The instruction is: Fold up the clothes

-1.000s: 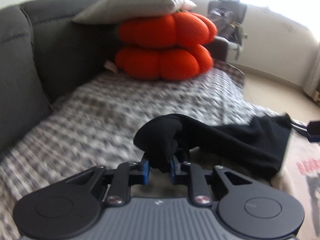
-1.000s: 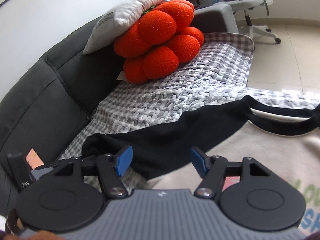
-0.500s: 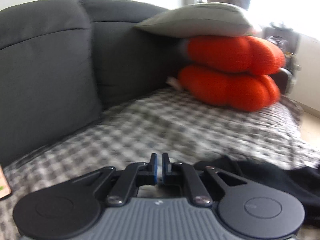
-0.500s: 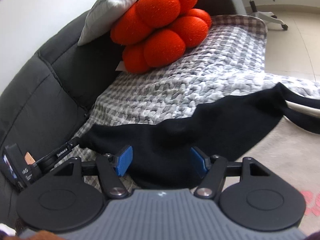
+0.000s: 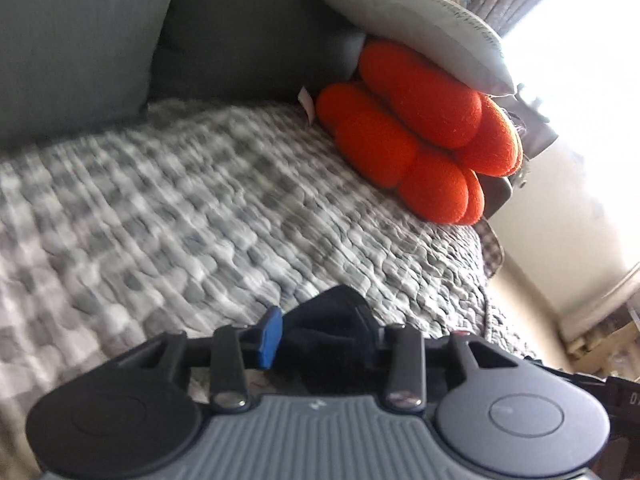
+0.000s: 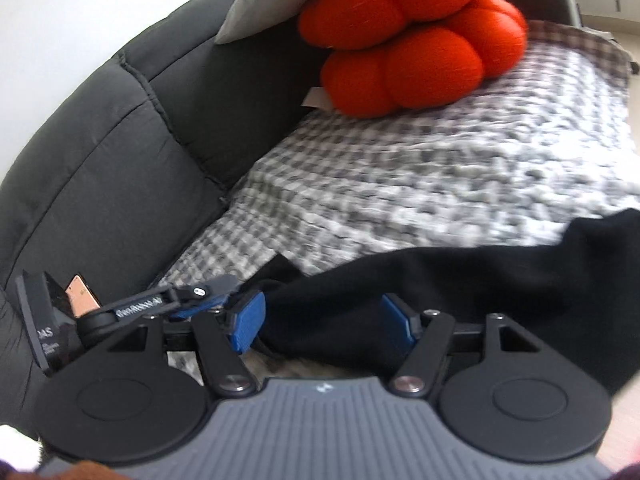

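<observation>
1. My left gripper has its jaws opening. A bunched corner of the black garment sits between the blue pads, but I see a gap at the left pad, so I read it as loose rather than pinched.
2. My right gripper has its fingers spread wide, with the black garment lying across the gap between them. The pads do not press on it.
3. The garment lies on the checked blanket that covers the grey sofa, stretching from just ahead of my right fingers away past my right-hand pad.
4. Beyond both sets of fingertips, well apart from the cloth, sit the orange cushion and a pale pillow on top of it.
5. I judge the fabric soft, light and limp. It will sag and bunch wherever I lift it, and the textured blanket may drag on it.
6. I would take hold at an edge or corner, one per gripper, pinching a single layer so the fold stays flat.
</observation>
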`<action>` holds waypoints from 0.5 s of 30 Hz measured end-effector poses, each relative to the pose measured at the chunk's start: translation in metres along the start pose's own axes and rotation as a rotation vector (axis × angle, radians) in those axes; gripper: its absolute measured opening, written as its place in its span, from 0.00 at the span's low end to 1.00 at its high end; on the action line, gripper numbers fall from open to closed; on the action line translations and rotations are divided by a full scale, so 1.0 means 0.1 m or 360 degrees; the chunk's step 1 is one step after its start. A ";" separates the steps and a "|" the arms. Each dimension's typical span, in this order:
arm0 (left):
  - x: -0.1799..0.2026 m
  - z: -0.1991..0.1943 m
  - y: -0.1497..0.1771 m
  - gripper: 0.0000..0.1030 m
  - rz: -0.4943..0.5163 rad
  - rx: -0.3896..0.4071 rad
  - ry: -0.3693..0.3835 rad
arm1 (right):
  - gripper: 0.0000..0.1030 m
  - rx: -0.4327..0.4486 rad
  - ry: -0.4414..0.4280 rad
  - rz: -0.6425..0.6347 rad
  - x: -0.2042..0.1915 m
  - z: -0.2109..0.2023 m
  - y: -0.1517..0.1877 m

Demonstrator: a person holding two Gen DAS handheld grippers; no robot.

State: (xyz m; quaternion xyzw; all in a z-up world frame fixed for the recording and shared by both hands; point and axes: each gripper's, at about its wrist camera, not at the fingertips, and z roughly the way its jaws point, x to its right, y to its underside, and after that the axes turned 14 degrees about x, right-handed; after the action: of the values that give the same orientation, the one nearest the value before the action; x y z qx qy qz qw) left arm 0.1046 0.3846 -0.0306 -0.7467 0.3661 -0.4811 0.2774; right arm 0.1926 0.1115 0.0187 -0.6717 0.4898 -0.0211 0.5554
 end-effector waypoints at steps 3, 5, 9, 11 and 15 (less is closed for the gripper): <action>-0.10 0.16 0.02 0.38 -0.0101 -0.0012 0.0104 | 0.66 0.0046 -0.0015 0.0011 0.02 0.09 0.05; -0.16 0.27 0.03 0.38 -0.0176 -0.0033 0.0165 | 0.66 0.0051 -0.0027 0.0012 0.05 0.14 0.11; -0.13 0.35 0.06 0.02 -0.0190 -0.0026 0.0179 | 0.66 0.0011 0.0020 -0.0101 0.05 0.15 0.18; -0.12 0.29 0.05 0.00 -0.0196 0.0037 0.0167 | 0.66 0.0028 -0.0010 -0.0076 0.09 0.09 0.19; -0.18 0.07 -0.05 0.00 -0.0251 0.0239 0.0152 | 0.66 0.0040 -0.0055 -0.0011 0.15 0.05 0.20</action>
State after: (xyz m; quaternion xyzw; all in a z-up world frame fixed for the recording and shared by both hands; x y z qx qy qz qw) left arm 0.1078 0.4025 -0.0382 -0.7265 0.2820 -0.5626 0.2759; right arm 0.1906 0.1066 -0.0065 -0.6665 0.4775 -0.0177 0.5722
